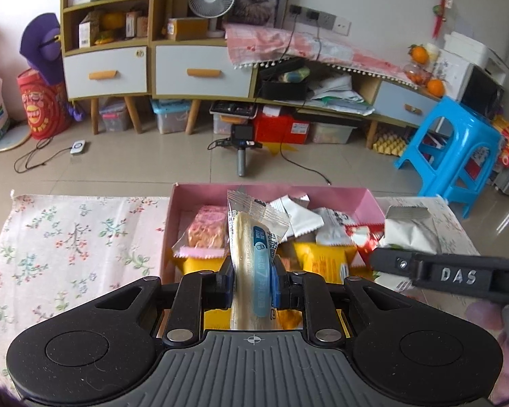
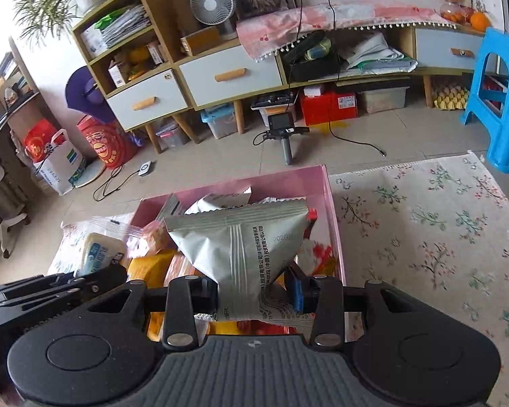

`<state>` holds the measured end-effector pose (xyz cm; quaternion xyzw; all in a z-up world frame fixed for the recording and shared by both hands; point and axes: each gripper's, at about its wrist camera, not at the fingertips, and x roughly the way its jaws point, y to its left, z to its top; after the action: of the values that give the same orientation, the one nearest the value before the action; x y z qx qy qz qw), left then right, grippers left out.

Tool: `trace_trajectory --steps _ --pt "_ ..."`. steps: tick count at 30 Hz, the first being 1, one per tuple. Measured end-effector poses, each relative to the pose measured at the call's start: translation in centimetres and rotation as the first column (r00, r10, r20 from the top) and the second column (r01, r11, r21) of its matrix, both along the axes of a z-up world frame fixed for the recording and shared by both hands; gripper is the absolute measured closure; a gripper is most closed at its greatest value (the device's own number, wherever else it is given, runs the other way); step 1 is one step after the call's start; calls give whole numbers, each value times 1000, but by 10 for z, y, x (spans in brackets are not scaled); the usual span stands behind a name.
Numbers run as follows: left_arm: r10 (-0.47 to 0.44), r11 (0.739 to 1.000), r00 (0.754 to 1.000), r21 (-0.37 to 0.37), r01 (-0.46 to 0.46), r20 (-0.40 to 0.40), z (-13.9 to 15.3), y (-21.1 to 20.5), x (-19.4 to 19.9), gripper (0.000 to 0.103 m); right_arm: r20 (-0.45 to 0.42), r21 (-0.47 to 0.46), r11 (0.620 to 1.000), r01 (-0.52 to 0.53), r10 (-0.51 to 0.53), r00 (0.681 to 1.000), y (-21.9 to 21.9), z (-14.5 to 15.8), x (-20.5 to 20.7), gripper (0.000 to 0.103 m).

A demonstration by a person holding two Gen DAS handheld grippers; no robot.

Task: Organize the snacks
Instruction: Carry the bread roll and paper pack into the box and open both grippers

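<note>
Snacks fill the pink box (image 1: pixel 370 203), which sits on a counter spread with a flowered cloth (image 1: pixel 68 237). Left tongs (image 1: pixel 252 281) are clamped on a clear-wrapped cream bar with a blue label (image 1: pixel 251 254), which stands nearly upright above the near edge of the box. Right tongs (image 2: pixel 254 296) are pressed together on the lower end of a silver packet (image 2: pixel 244 244) with printed text, which is lifted over the box and leans a little to the left. From the left wrist view that same silver packet (image 1: pixel 410 234) shows above the right-hand corner of the box, with the dark arm of the right tongs across it. Inside the box lie a pink-wrapped nutty bar (image 1: pixel 208 230), yellow packs (image 1: pixel 325 257), white sachets (image 1: pixel 302 217) and a red wrapper (image 1: pixel 363 237), piled loosely. Beyond the box, on the tiled floor, stands a blue stool (image 1: pixel 458 156).
</note>
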<state>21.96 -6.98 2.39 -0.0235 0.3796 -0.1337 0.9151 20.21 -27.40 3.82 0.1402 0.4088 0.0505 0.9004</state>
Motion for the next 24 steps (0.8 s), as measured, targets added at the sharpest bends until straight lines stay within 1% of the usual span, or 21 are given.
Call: trace_trajectory --steps 5,11,13,15,17,19,20,24 --pt "12 1000 1000 25 -13 11 -6 -12 15 85 -15 -18 1000 11 -11 1000 4 -7 17 74" --pt "25 999 999 47 -26 20 -11 -17 24 85 -7 -32 999 8 -8 1000 8 -8 24 73" --pt "22 999 999 42 -23 26 -10 -18 23 81 -1 -32 999 10 -10 1000 8 -7 25 70" --pt "18 999 999 49 -20 38 -9 -18 23 81 6 -31 999 22 -22 1000 6 -5 25 69" --pt "16 998 999 60 -19 46 -7 -19 23 78 20 -18 999 35 -35 999 3 -1 25 60" --pt "14 998 998 62 -18 58 -4 -19 21 70 26 -12 999 46 -46 999 0 2 25 57" --pt "9 998 998 57 -13 62 -2 -18 20 69 28 -12 999 49 -49 998 -1 4 24 56" --pt "4 998 998 58 -8 68 5 -17 17 56 33 -22 998 61 -61 998 -4 10 20 52"
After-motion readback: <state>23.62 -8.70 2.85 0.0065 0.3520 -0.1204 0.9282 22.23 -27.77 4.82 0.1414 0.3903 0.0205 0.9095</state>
